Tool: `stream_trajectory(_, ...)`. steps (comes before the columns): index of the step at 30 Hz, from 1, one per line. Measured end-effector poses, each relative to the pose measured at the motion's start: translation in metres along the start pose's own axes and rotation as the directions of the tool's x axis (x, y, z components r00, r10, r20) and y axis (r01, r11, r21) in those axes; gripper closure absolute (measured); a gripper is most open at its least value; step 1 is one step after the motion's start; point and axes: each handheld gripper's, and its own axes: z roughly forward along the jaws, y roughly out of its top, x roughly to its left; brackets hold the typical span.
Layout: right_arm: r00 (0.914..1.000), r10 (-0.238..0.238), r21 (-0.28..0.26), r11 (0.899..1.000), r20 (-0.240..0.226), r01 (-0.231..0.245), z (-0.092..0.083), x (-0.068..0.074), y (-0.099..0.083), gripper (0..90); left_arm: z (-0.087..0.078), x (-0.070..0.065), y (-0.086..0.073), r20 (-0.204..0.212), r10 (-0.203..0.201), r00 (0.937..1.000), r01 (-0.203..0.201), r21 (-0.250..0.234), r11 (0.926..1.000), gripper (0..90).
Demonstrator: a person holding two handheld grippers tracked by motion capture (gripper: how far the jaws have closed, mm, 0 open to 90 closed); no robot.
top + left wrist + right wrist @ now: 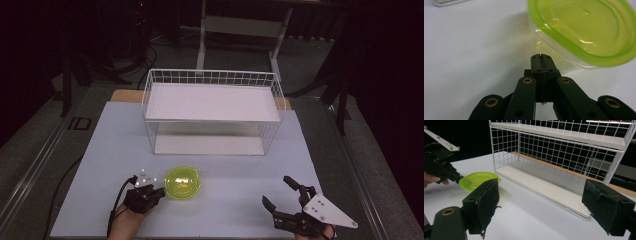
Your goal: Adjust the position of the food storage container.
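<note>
Your left gripper (541, 60) sits closed, jaws pressed together with nothing between them, its tip just beside the near wall of the tub (584, 32). That tub, clear with a green lid, rests on the counter (225, 200) in front of the rack (212, 107), well apart from it. Your right gripper (280, 192) hangs wide and empty over the counter's right side, far from the tub.

To my eye the step in hand is a nudge or a pickup of the tub. If you mean to push, keep the closed tip low against the wall rather than the lid's rim, so the tub slides and does not tip. If you mean to lift, back off a little, spread the jaws wider than the lid, and come in level across its narrow side. The plastic looks slick, so close slowly.

Count: one tub, one lid on it, one wire rack with two shelves, two grippers.
</note>
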Motion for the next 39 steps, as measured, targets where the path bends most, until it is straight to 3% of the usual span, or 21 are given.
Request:
stream_trajectory(5,1.0,-0.003,0.003,1.0,-0.004,0.003,0.001,0.001,0.0,14.2,-0.005,0.003,0.002,0.025,-0.022,0.9994,0.023,-0.037,0.999,90.0)
stream_trajectory(12,0.9999,-0.008,0.009,1.0,-0.008,0.008,0.001,0.002,0.0,14.3,0.01,0.001,0.005,0.045,-0.026,0.9986,0.028,-0.031,0.9991,90.0)
stream_trajectory(15,1.0,0.001,0.008,1.0,-0.008,-0.001,0.001,0.0,-0.001,14.3,0.015,0.002,0.006,0.067,-0.049,0.9965,0.051,-0.025,0.9984,90.0)
stream_trajectory(22,0.9999,0.001,0.01,1.0,-0.011,-0.001,0.001,0.001,0.0,14.3,0.021,0.001,0.016,0.071,-0.051,0.9962,0.053,-0.024,0.9983,90.0)
stream_trajectory(30,0.9999,0.0,0.012,1.0,-0.015,0.0,0.001,0.001,-0.001,14.3,0.037,-0.015,0.033,0.098,-0.022,0.9949,0.023,-0.01,0.9997,90.0)
stream_trajectory(39,0.9998,0.0,0.014,1.0,-0.018,0.0,0.002,0.0,-0.001,14.3,0.051,-0.027,0.042,0.126,-0.015,0.9919,0.016,-0.011,0.9998,90.0)
